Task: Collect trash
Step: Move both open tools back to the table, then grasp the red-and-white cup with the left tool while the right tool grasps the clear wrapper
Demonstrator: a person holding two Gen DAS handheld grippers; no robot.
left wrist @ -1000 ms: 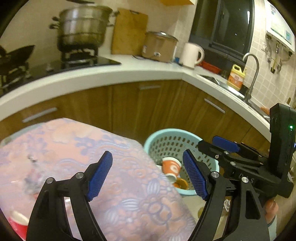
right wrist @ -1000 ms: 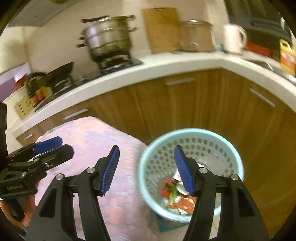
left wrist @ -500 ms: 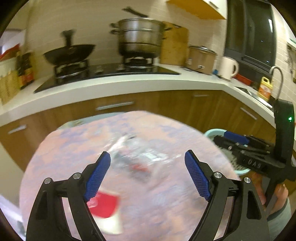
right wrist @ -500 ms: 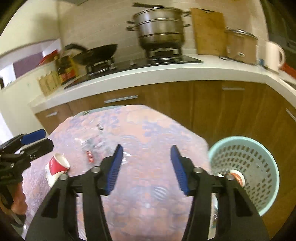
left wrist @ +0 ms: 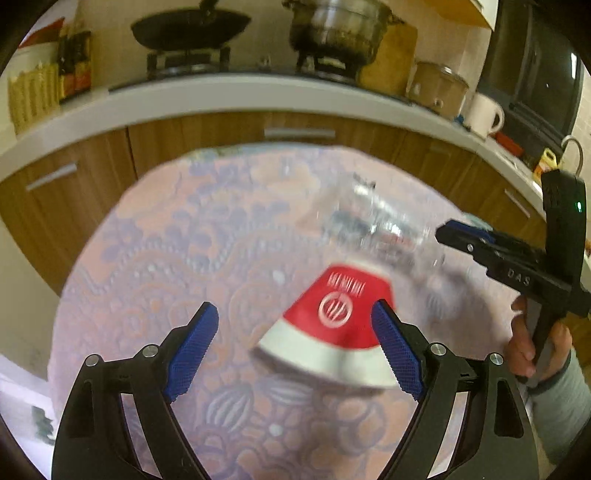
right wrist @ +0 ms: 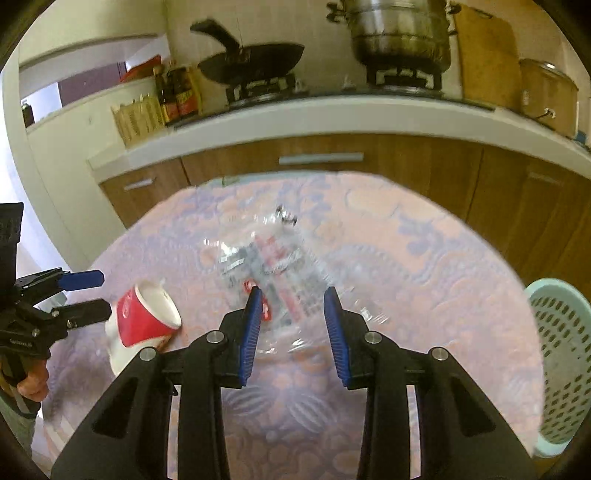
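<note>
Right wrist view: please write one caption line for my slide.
Open right gripper over clear plastic wrapper on patterned table; red paper cup tipped over, basket at right.

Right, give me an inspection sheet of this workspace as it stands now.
Surface: round table under a pink-purple patterned cloth.
Job's things: red paper cup on its side; crumpled clear plastic wrapper beside it; mint laundry-style basket off the table's right edge.
Clutter: nothing seen.
Grippers: left gripper open around the cup; right gripper open over the wrapper.
Cables: nothing seen.
Surroundings: wok and steel pot on the stove, wooden cabinets below.
</note>
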